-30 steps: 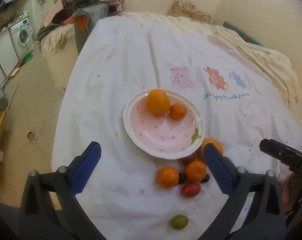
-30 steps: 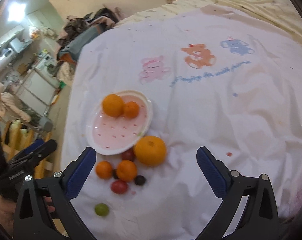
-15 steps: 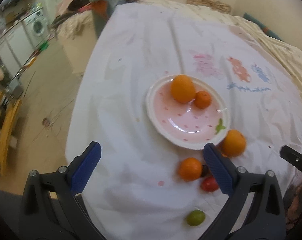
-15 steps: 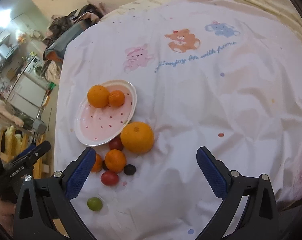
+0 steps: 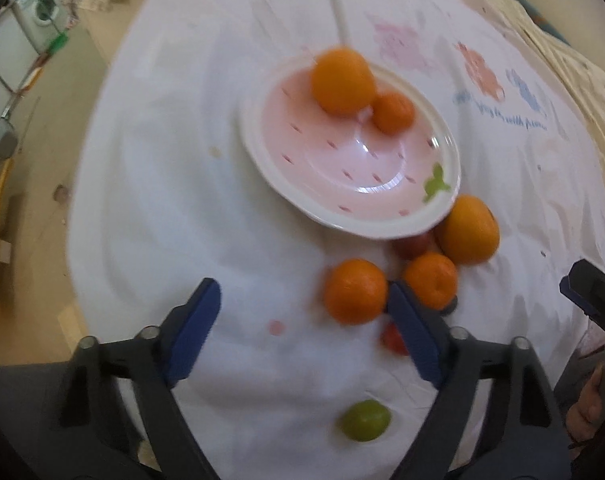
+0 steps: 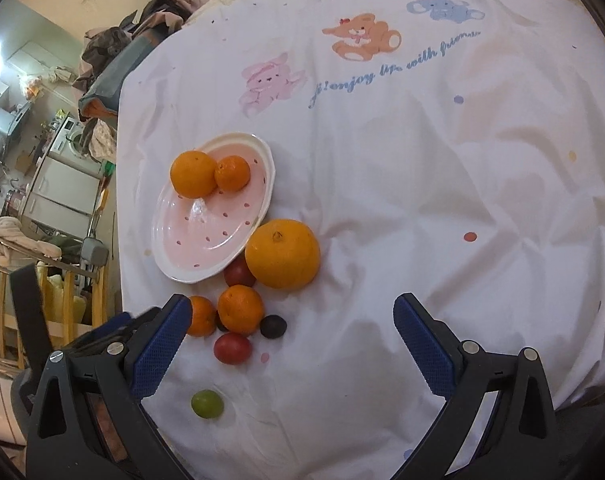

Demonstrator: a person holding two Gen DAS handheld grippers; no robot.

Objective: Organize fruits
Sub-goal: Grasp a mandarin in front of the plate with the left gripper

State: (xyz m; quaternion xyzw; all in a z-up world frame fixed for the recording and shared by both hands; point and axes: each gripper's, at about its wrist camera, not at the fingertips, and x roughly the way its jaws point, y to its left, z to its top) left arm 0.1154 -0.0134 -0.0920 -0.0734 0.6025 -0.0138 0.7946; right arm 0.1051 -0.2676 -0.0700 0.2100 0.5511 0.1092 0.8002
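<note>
A pink plate (image 5: 342, 184) (image 6: 198, 240) on the white sheet holds a large orange (image 5: 342, 80) (image 6: 193, 173) and a small one (image 5: 393, 112) (image 6: 231, 173). Beside it lie a big orange (image 5: 468, 229) (image 6: 282, 253), two small oranges (image 5: 355, 291) (image 5: 430, 280) (image 6: 240, 309) (image 6: 201, 316), red tomatoes (image 6: 231, 348) (image 6: 239, 273), a dark fruit (image 6: 273, 326) and a green fruit (image 5: 365, 420) (image 6: 207, 403). My left gripper (image 5: 304, 332) is open, low over the sheet, its right finger by a small orange. My right gripper (image 6: 288, 344) is open and empty above the pile.
The sheet (image 6: 422, 160) has cartoon animal prints and drops off at its left edge toward the floor. A washing machine (image 5: 38, 8) and piled clothes (image 6: 134, 40) stand beyond. The right gripper's tip shows in the left wrist view (image 5: 594, 300).
The left gripper has dropped lower and closer toward the loose fruit beside the plate. The right gripper has moved in closer over the fruit pile. Both stay open.
</note>
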